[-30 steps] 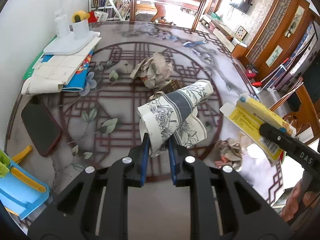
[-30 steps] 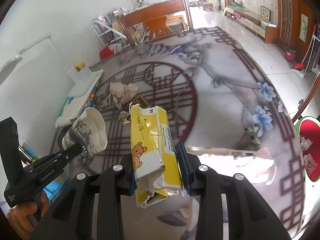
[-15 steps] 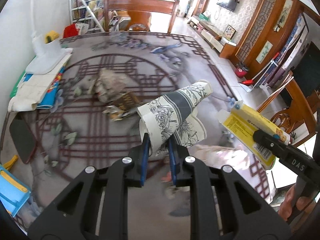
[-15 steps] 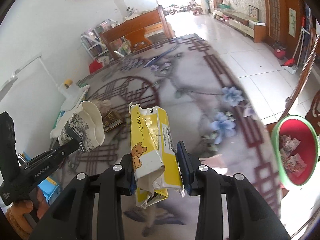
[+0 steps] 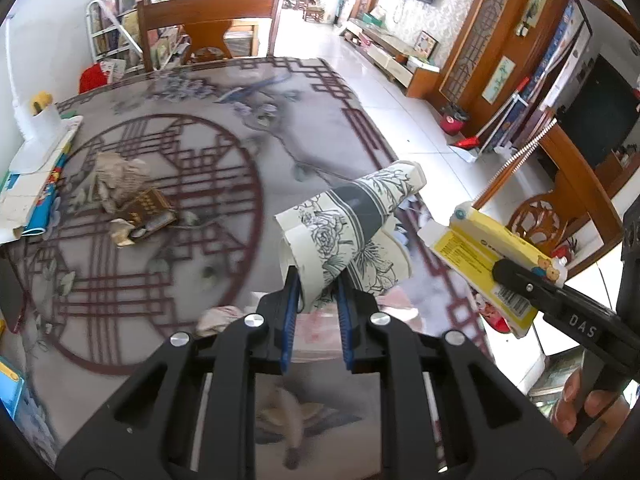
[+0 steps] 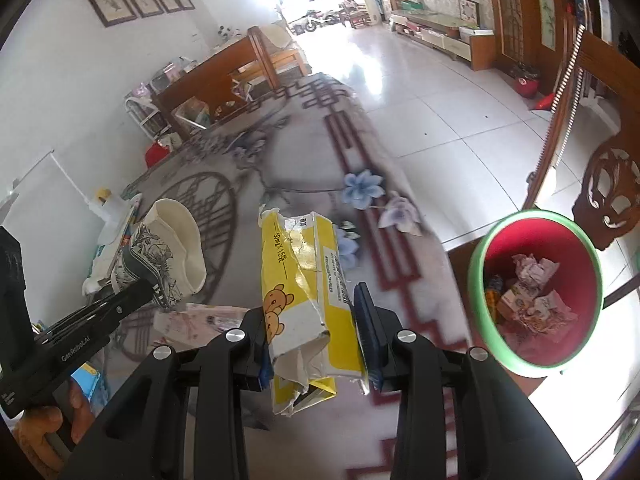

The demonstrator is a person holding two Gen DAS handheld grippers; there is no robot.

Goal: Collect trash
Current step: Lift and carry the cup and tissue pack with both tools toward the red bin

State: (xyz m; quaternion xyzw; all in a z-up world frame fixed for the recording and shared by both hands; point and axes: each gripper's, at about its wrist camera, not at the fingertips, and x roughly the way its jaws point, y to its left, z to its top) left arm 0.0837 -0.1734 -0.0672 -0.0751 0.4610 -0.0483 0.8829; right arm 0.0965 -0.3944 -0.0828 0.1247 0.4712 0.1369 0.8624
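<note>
Nearest the left wrist camera, the left gripper has its blue-padded jaws clamped on the crushed rim of a paper cup printed with grey flowers and a dark band; the cup is held clear above the table, its open mouth tilted away to the right. Just right of it, the right gripper has its jaws closed on a torn yellow carton with a bear drawn on its side and a barcode label, the ragged lower end hanging out below the pads. Each gripper shows in the other's view: the yellow carton appears at the right of the left view, pinched by a black finger, and the cup appears at the left of the right view, with a hand wrapped round the handle.

Under both grippers lies the table's patterned cover, grey with a dark red lattice circle and blue flowers. A flat pinkish paper lies on it just below the cup. Farther off, on the left part of the circle, a crumpled paper wad touches a small brown box. At the table's left edge sits a stack of books and papers with a white lamp base on top.

Off the table's right edge, on the floor, stands a red bin with a green rim, holding crumpled paper and wrappers. Beyond the table are a wooden chair and a bright tiled floor.
</note>
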